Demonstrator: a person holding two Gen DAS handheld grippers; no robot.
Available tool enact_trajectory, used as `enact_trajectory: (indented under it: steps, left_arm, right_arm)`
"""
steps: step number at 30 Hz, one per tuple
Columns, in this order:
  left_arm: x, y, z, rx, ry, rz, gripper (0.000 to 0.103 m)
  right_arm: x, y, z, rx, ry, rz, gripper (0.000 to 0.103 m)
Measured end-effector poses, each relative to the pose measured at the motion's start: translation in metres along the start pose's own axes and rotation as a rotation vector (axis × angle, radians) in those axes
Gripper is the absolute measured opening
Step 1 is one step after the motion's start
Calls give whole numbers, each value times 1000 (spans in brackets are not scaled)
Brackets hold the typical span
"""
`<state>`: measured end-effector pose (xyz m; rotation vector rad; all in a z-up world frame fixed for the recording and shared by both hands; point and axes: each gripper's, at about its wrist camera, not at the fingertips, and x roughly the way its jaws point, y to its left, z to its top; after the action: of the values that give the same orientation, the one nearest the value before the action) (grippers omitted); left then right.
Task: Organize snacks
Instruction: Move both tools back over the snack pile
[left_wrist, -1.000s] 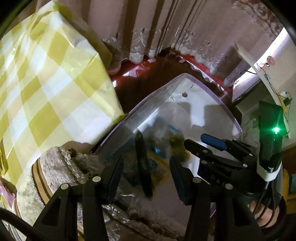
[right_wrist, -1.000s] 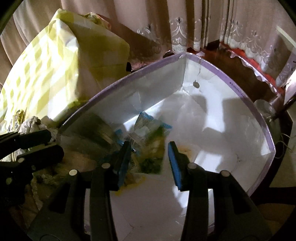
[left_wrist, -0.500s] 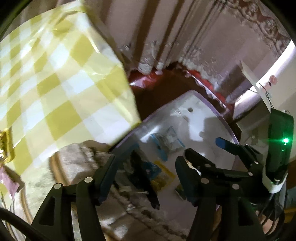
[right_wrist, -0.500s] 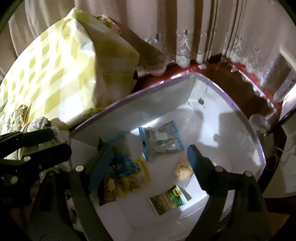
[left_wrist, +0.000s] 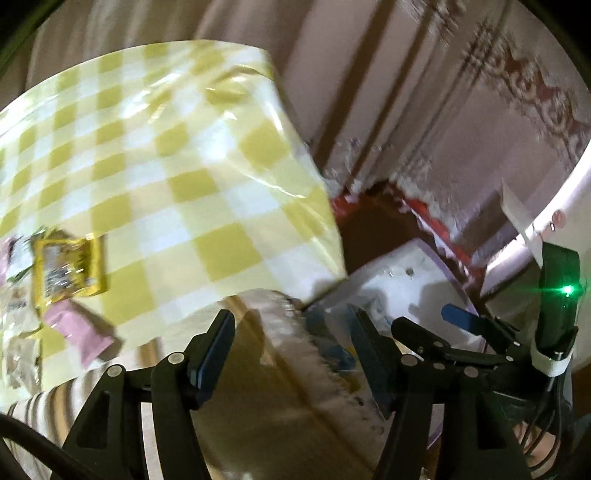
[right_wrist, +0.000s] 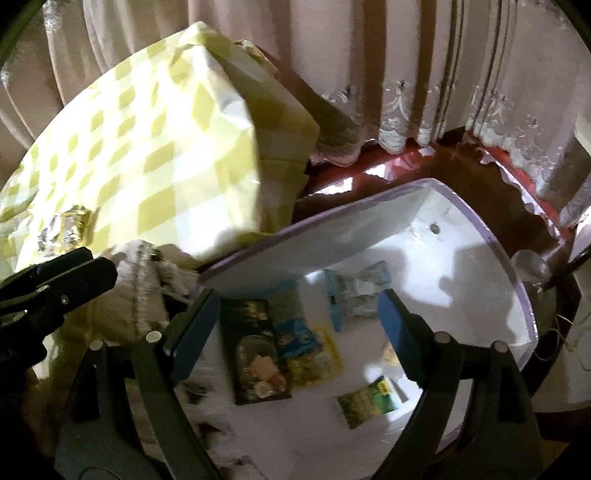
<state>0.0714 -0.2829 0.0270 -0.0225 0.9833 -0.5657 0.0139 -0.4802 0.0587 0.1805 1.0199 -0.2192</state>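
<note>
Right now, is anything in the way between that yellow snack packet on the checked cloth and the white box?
Nothing visible blocks it. The yellow packet lies on the checked cloth; the white box stands open-topped just past the cloth's corner, lower down, with other packets already inside.

Glossy checked tablecloth; smooth white box; shiny foil packets

You can see a tablecloth in yellow and white checks. On it lie a bright yellow snack pack and a pink one. Your box is white inside with a pale purple rim. In it sit a dark pack, a blue one and a green one (blurry, maybe yellow too). The curtains are beige.
</note>
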Motion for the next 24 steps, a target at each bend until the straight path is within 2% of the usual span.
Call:
enact_trajectory:
  steps: [7, 14, 24]
  left_arm:
    - [-41, 57, -15, -141, -85, 77, 66]
    - [-94, 130, -43, -305, -194, 209, 66]
    - [-138, 227, -87, -488, -204, 363, 67]
  right_arm:
    - [-6, 49, 4, -76, -8, 76, 88]
    - [-8, 107, -1, -176, -9, 152, 88]
    - [-5, 166, -1, -300, 15, 202, 89]
